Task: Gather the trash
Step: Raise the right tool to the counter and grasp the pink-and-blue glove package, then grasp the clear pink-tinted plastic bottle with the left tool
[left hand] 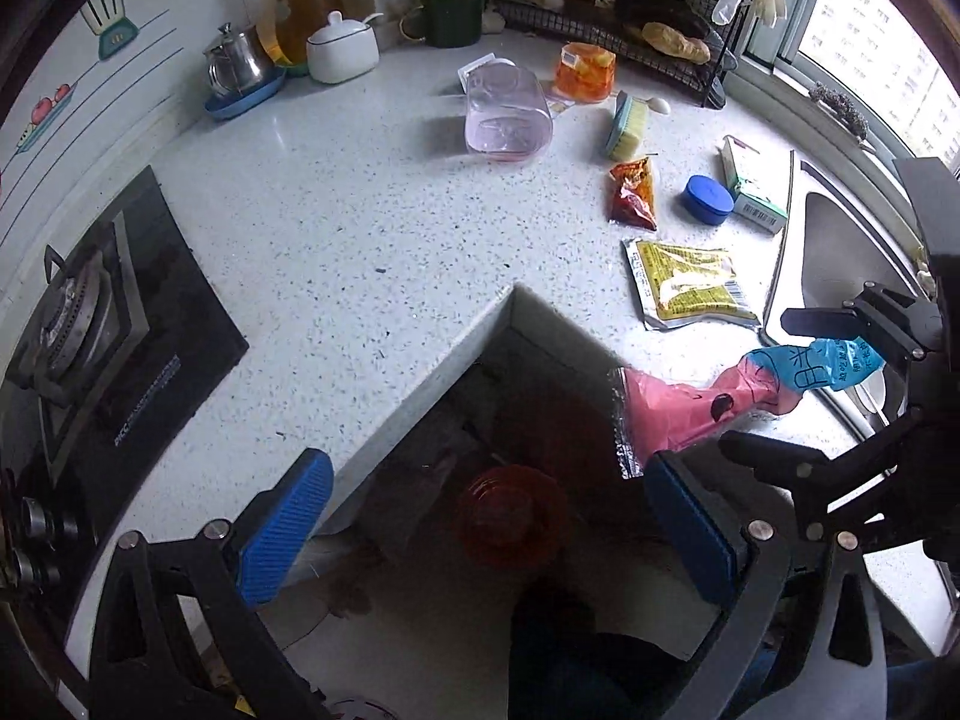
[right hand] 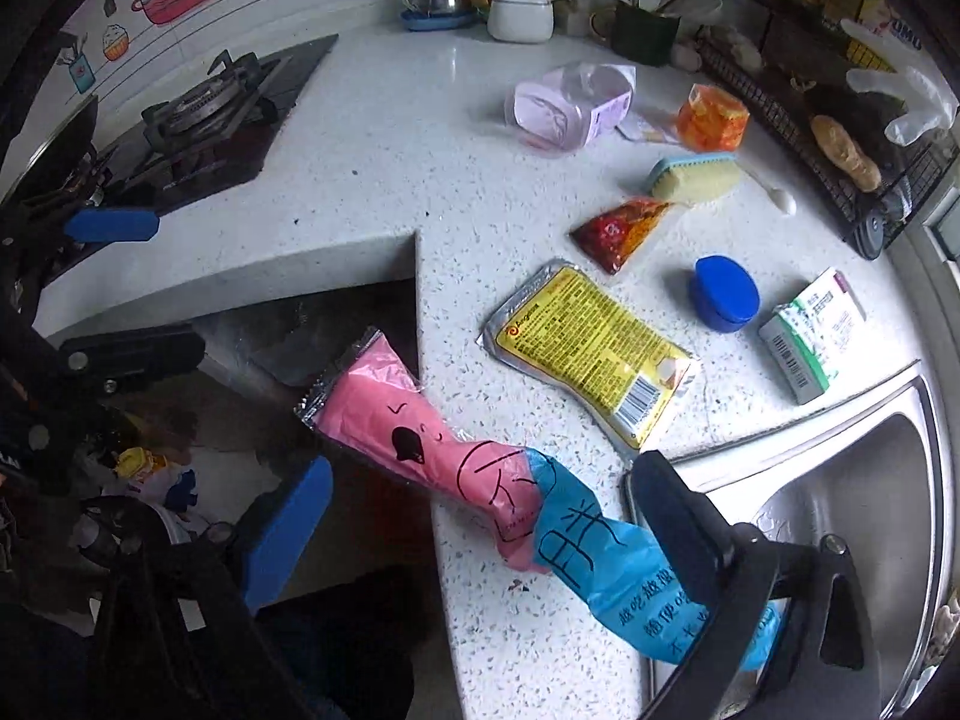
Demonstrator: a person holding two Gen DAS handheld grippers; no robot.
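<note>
A pink and blue snack wrapper (right hand: 480, 468) lies on the speckled counter (right hand: 480, 210), its pink end overhanging the inner corner; it also shows in the left wrist view (left hand: 708, 402). My right gripper (right hand: 480, 534) is open around the wrapper's blue end, its jaws wide apart. My left gripper (left hand: 480, 534) is open and empty, hovering over the gap below the counter corner, above a red bin (left hand: 510, 516). A yellow packet (right hand: 594, 354), a red sauce packet (right hand: 618, 228) and an orange packet (right hand: 714, 117) lie further back.
A blue lid (right hand: 723, 294), a green-white box (right hand: 810, 336), a brush (right hand: 696, 177) and a purple tub (right hand: 570, 105) lie on the counter. A steel sink (right hand: 840, 480) is at the right, a gas hob (right hand: 198, 114) at the left, a wire rack (right hand: 840, 120) at the back.
</note>
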